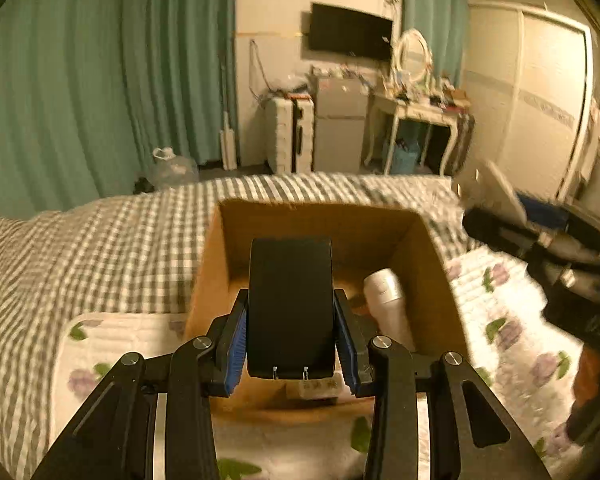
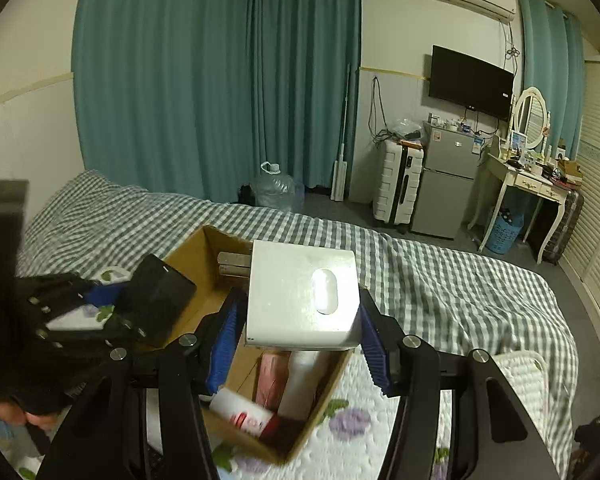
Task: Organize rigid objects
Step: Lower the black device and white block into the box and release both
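An open cardboard box [image 1: 420,248] stands on the bed. My left gripper [image 1: 290,336] is shut on a black box-shaped object [image 1: 290,304] and holds it over the box opening. A white bottle [image 1: 388,300] lies inside at the right. In the right wrist view my right gripper [image 2: 302,344] is shut on a white plug adapter [image 2: 300,300] with metal prongs, held above the same cardboard box [image 2: 204,252]. White and pink bottles [image 2: 292,380] lie inside it. The left gripper with the black object [image 2: 156,300] shows at the left.
The bed has a grey checked sheet [image 2: 440,288] and a floral quilt [image 2: 360,432] under the box. Beyond the bed are teal curtains [image 2: 220,80], a water jug [image 2: 274,192], a white suitcase [image 2: 398,184], a small fridge [image 2: 446,184] and a dressing table [image 2: 528,184].
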`<state>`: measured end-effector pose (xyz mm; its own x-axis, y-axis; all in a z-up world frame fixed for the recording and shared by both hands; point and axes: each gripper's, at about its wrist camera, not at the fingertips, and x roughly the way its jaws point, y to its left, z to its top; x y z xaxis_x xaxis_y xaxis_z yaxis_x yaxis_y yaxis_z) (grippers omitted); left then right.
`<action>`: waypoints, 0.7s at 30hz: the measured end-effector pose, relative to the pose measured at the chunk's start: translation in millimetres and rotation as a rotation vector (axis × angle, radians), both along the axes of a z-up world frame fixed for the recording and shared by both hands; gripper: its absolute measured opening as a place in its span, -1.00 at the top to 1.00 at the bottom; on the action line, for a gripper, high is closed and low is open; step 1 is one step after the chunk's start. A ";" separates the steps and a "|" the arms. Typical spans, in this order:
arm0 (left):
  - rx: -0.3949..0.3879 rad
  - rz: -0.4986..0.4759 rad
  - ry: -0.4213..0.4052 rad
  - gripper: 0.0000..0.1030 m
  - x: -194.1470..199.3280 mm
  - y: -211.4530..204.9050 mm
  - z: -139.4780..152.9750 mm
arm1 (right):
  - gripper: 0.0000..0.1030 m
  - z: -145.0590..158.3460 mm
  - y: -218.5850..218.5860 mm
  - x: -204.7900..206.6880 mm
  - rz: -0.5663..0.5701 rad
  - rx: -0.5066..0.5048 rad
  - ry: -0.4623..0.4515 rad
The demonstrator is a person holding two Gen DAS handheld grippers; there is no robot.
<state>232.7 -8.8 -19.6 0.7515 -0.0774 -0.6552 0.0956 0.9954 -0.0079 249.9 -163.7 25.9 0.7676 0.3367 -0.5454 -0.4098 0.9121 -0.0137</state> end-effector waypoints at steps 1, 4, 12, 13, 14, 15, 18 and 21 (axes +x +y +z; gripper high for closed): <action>0.008 -0.005 0.009 0.25 5.9 -0.1 -8.8 | -0.06 -6.2 1.8 5.8 -0.002 0.001 0.009; 0.032 -0.011 0.045 0.25 20.5 -0.8 -32.1 | -0.06 -25.4 3.3 17.1 0.001 -0.012 0.051; 0.049 -0.006 0.103 0.20 31.6 -2.8 -60.8 | -0.06 -44.2 0.7 23.8 0.012 -0.031 0.094; 0.053 -0.006 0.111 0.19 31.6 -2.9 -61.4 | -0.06 -43.7 -0.6 23.1 0.011 -0.027 0.093; 0.057 -0.002 0.122 0.19 31.1 -3.2 -61.8 | -0.06 -43.2 -1.7 22.6 0.009 -0.022 0.092; 0.057 0.005 0.116 0.19 30.4 -3.2 -59.7 | -0.06 -43.4 -2.8 22.0 0.004 -0.019 0.092; 0.064 0.018 0.046 -0.01 17.8 -2.5 -44.1 | -0.06 -45.0 -5.1 21.0 -0.009 -0.012 0.102; 0.058 0.050 0.016 -0.01 10.1 5.5 -25.7 | -0.06 -44.5 -6.1 24.2 -0.013 0.007 0.116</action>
<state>242.9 -3.3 -45.2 0.7431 -0.0018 -0.6691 0.0463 0.9977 0.0488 274.2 -169.8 -18.7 0.7036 0.3311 -0.6288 -0.3961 0.9173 0.0397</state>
